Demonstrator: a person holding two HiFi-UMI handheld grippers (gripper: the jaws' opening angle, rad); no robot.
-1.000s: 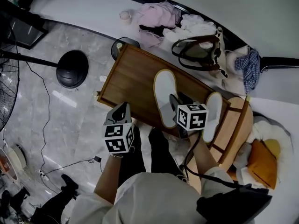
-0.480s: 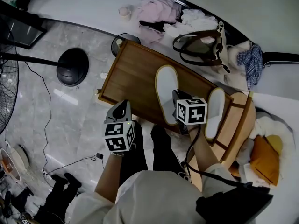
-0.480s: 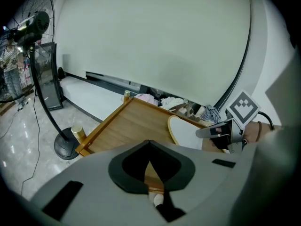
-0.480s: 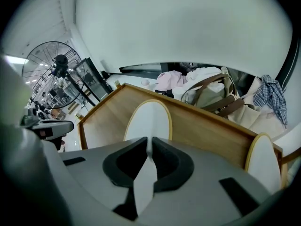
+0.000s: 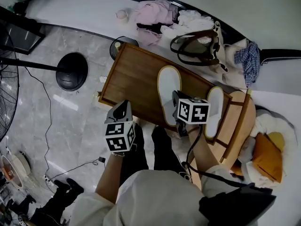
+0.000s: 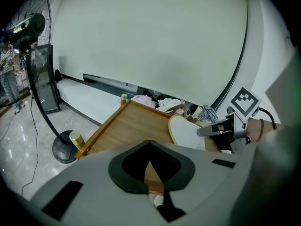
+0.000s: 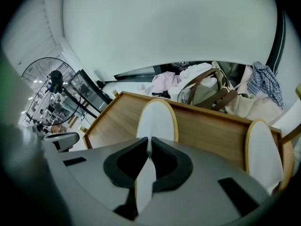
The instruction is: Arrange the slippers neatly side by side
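Right gripper view: right hand-held gripper (image 7: 149, 140) has just been closing and pinches the near end of left slipper (image 7: 157, 119) on the worktop (image 7: 211, 131). Second slipper (image 7: 263, 149) lies well apart, right. Left hand-held gripper (image 6: 148, 141) is pressed together, empty.

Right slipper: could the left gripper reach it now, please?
Probably not easily: the right gripper, jaws just closed on the left slipper, stands between the left gripper and the right slipper.

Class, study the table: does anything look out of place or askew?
Yes: the slippers lie apart, not paired. One slipper sits at the table's middle, the other slipper at its right end, bare wood between them. The right gripper's jaws, just closing, pinch the middle one's heel.
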